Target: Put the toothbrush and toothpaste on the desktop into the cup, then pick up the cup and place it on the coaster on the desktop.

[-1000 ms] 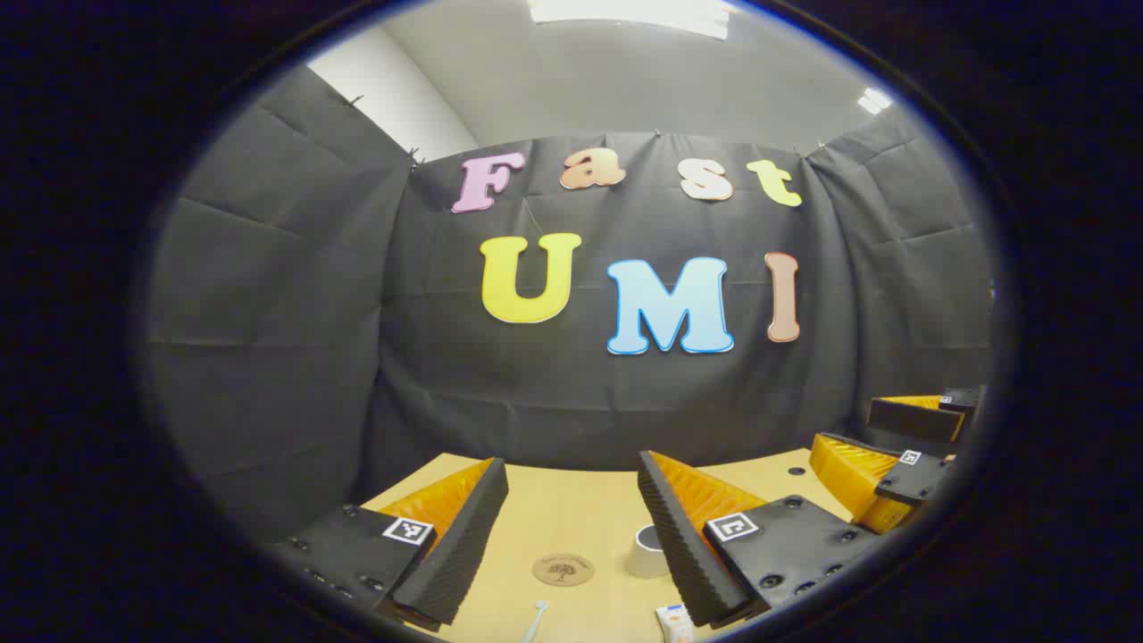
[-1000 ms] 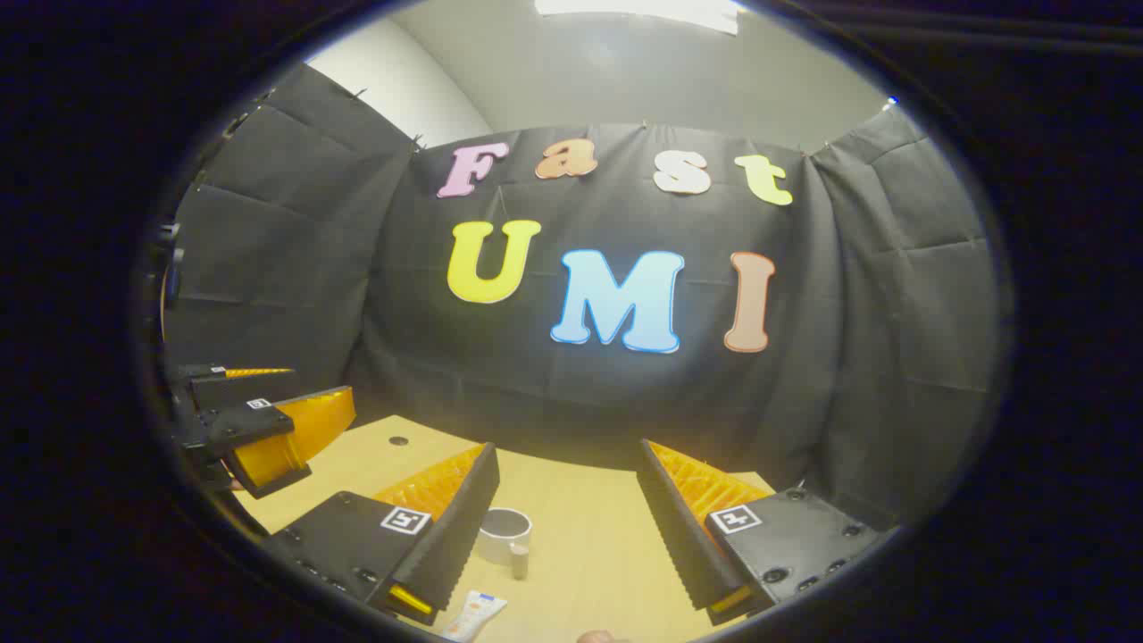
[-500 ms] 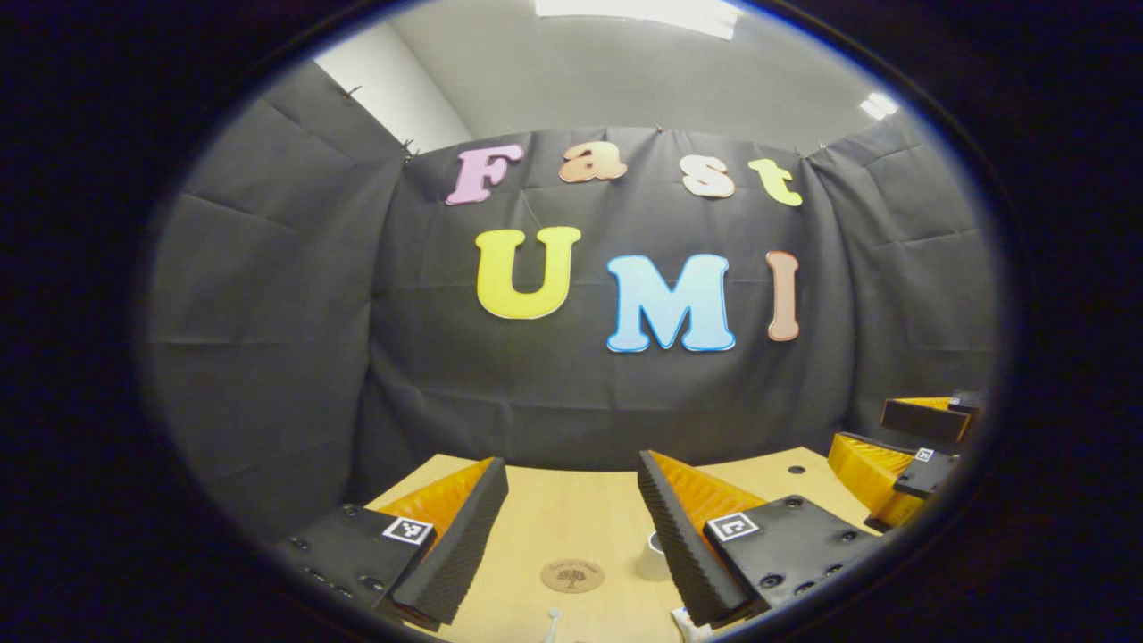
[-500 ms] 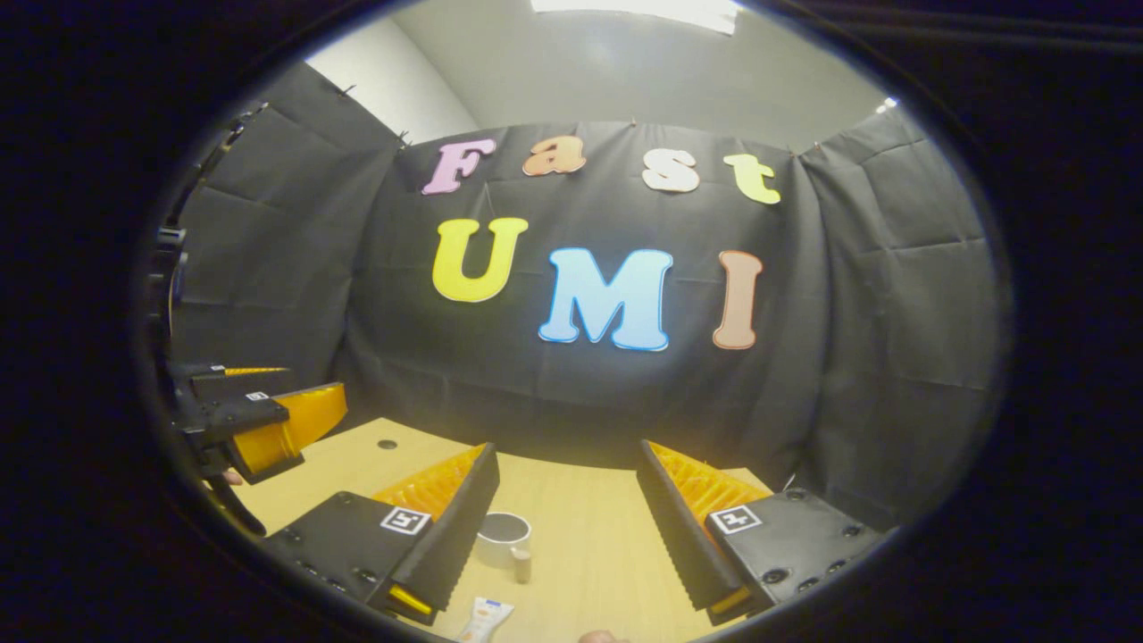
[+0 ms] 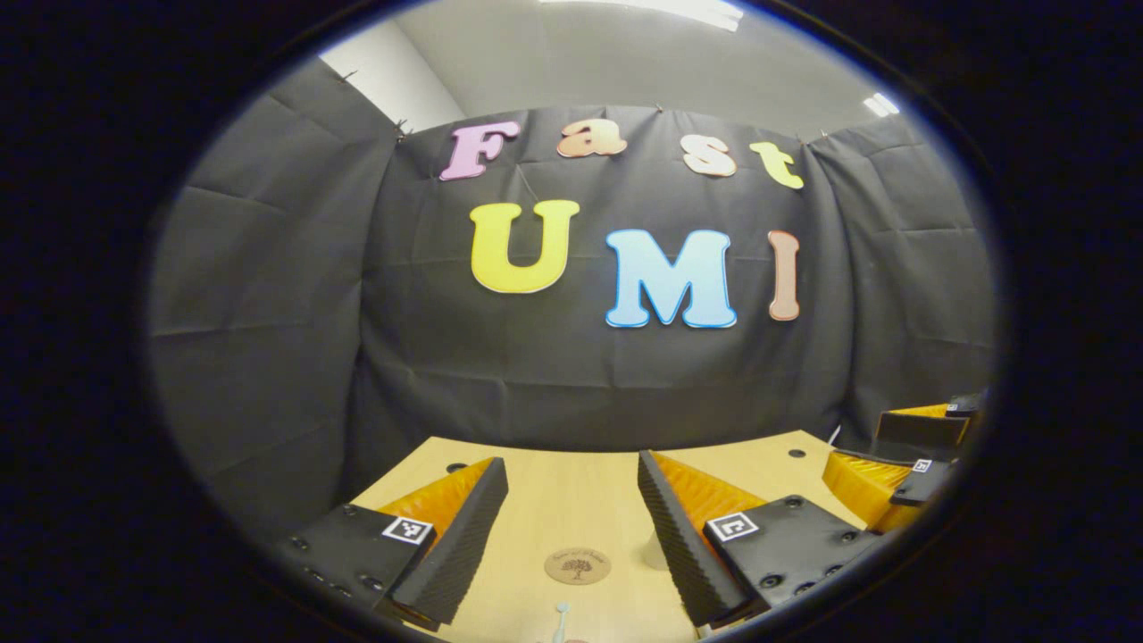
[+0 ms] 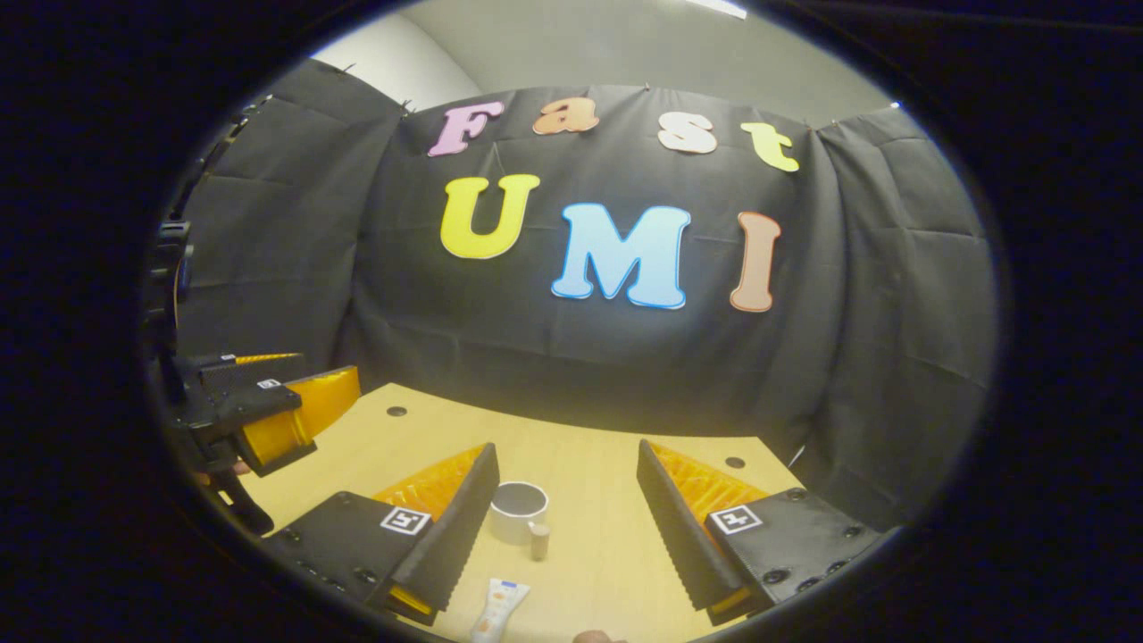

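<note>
Left gripper view: left gripper (image 5: 571, 536) spread wide, nothing between its fingers, above the light wooden desktop (image 5: 571, 487). Round brown coaster (image 5: 577, 565) w/ tree print lies flat in the gap; print text too small to read. White toothbrush (image 5: 561, 618) at bottom edge, long axis running toward coaster, head end up-frame. White cup (image 5: 654, 552) half hidden behind the finger at right. Right gripper view: right gripper (image 6: 568, 527) also spread, empty. Cup (image 6: 519, 512) upright, mouth up, handle toward camera; white toothpaste tube (image 6: 498, 607) just nearer, lengthwise toward cup, label unreadable. Bare desk to cup's right; left gripper (image 6: 268, 411) well apart at left.
</note>
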